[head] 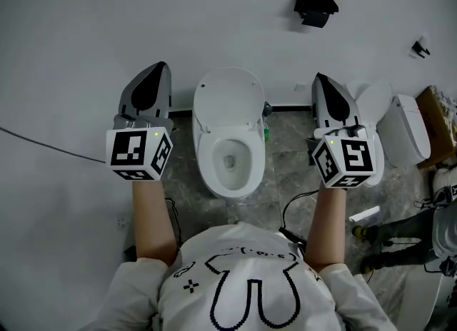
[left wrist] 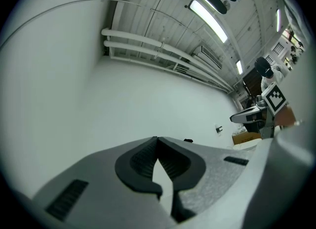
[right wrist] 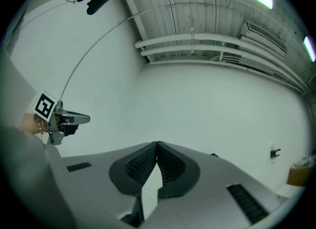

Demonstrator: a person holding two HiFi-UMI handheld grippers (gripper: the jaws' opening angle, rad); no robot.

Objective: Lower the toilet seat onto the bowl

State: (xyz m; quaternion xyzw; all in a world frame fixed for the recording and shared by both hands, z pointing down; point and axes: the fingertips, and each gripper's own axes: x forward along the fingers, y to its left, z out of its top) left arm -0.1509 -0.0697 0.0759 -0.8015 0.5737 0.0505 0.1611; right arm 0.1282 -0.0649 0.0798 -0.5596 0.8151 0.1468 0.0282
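Note:
In the head view a white toilet stands against the wall between my two grippers. Its bowl [head: 228, 158] is uncovered, and a white oval flap [head: 228, 99] stands raised above it. I cannot tell the seat ring from the lid in that flap. My left gripper [head: 161, 66] hangs left of the toilet and my right gripper [head: 318, 76] right of it, both held apart from it with their tips toward the wall. Both are shut and empty: the left gripper [left wrist: 157, 138] and the right gripper [right wrist: 157, 143] each show pads meeting at the tip against bare white wall.
A second white toilet [head: 401, 128] and a cardboard box [head: 440, 112] stand at the right. A black fixture [head: 315, 8] and a small bracket [head: 420, 48] hang on the wall. A thin cable [head: 50, 148] crosses the wall at left. Cables [head: 291, 212] lie on the grey floor.

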